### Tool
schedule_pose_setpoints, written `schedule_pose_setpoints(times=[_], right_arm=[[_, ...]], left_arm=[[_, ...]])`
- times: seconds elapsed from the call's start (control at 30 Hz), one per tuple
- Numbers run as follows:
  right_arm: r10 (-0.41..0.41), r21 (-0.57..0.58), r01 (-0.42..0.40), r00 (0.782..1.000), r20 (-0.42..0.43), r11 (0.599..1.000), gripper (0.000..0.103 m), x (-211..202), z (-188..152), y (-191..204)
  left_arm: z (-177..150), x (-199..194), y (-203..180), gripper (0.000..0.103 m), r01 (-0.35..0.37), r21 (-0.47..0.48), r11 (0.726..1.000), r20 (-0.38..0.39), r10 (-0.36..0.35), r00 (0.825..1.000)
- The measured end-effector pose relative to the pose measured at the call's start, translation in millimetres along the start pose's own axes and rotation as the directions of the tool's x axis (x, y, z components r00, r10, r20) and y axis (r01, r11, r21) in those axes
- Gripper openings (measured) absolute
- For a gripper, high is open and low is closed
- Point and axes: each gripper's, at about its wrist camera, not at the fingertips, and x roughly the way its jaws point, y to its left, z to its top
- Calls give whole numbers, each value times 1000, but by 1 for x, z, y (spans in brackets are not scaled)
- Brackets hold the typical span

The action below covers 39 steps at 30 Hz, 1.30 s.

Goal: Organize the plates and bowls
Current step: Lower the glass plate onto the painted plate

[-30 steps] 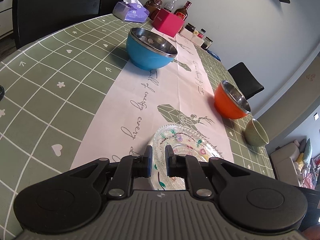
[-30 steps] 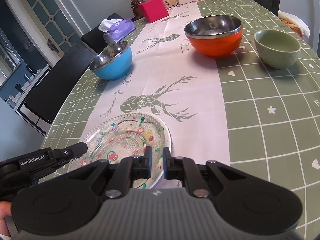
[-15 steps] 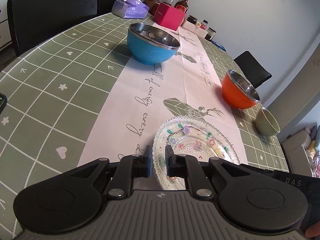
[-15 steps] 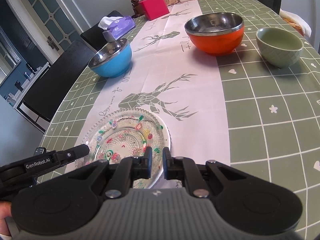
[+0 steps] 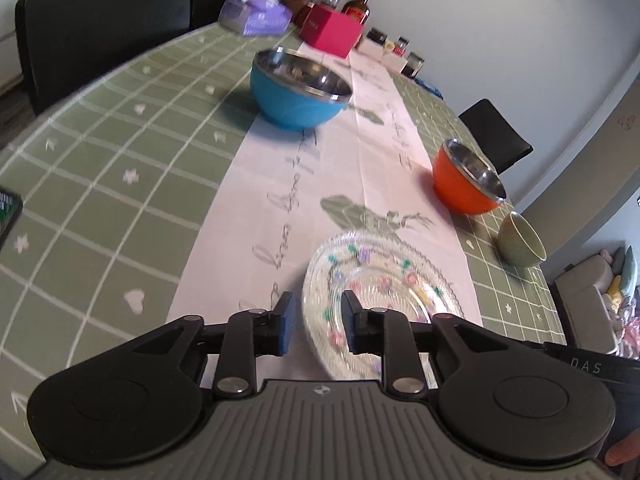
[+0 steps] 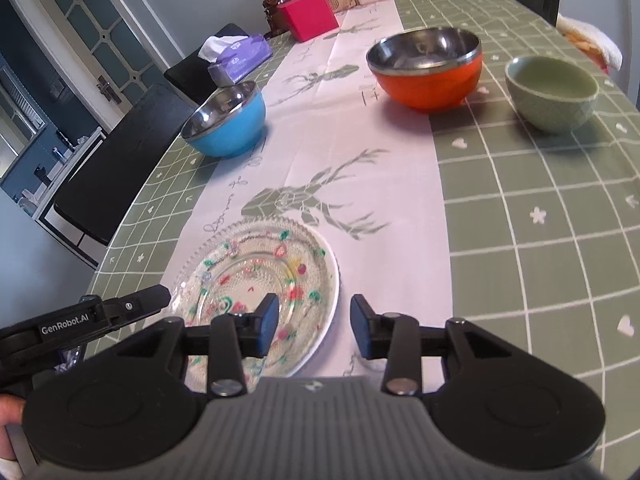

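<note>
1. The left gripper [image 5: 316, 322] is held open over the near rim of the glass plate [image 5: 380, 292], nothing gripped.
2. The right gripper [image 6: 314, 326] is spread wide too, nothing pinched, at the plate's right edge.
3. The plate is laid flat on the white runner [image 6: 360, 168].
4. The blue bowl [image 6: 226, 124], orange bowl [image 6: 426, 68] and green bowl [image 6: 552, 94] are parked farther back, well apart.

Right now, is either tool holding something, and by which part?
Nothing is held. The left tool and the right tool are both open, one at each side of the glass plate, which lies on the table runner.
</note>
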Motion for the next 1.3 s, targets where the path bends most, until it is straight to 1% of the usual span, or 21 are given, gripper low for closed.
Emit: schedule_pose_setpoints(times=[0.1, 0.13, 0.17, 0.2, 0.3, 0.43, 0.47, 0.5, 0.57, 0.6, 0.9, 1.17, 1.3], right_arm=[[34, 31, -33, 998, -53, 999, 40, 2, -8, -3], [44, 43, -41, 997, -67, 998, 40, 4, -10, -4], [55, 59, -51, 996, -76, 997, 40, 5, -12, -5], [66, 79, -60, 994, -81, 995, 40, 7, -13, -7], [78, 131, -67, 994, -83, 989, 40, 13, -13, -14], [99, 168, -86, 993, -70, 982, 39, 18, -10, -20], [105, 180, -92, 992, -65, 979, 37, 19, -9, -22], [111, 190, -98, 992, -62, 977, 32, 19, -8, -23], [129, 210, -114, 990, -59, 971, 24, 21, -8, -26], [135, 220, -120, 989, -57, 968, 24, 22, -9, -27], [138, 198, -124, 989, -57, 972, 23, 28, -4, -22], [136, 158, -124, 989, -66, 980, 23, 51, 16, -6], [133, 142, -122, 989, -64, 982, 23, 63, 25, 4]], left_arm=[[-6, 3, 11, 31, 39, -88, 995, -74, -45, 996], [-9, 5, 15, 34, 50, -119, 992, -87, -61, 994], [-11, 6, 18, 39, 59, -142, 988, -91, -72, 993], [-13, 7, 21, 40, 65, -162, 985, -86, -79, 993], [-16, 10, 28, 41, 100, -204, 974, -58, -114, 992], [-17, 15, 28, 41, 107, -193, 975, -32, -115, 993], [-17, 16, 27, 39, 110, -188, 976, -26, -117, 993], [-17, 17, 27, 37, 113, -184, 976, -21, -119, 993], [-17, 19, 25, 27, 118, -174, 978, -21, -123, 992], [-18, 19, 24, 27, 121, -171, 978, -15, -125, 992], [-13, 16, 18, 26, 70, -109, 992, 13, -69, 998], [5, 21, 33, 26, 37, -130, 991, 45, -31, 998], [17, 26, 41, 26, 27, -130, 991, 49, -21, 999]])
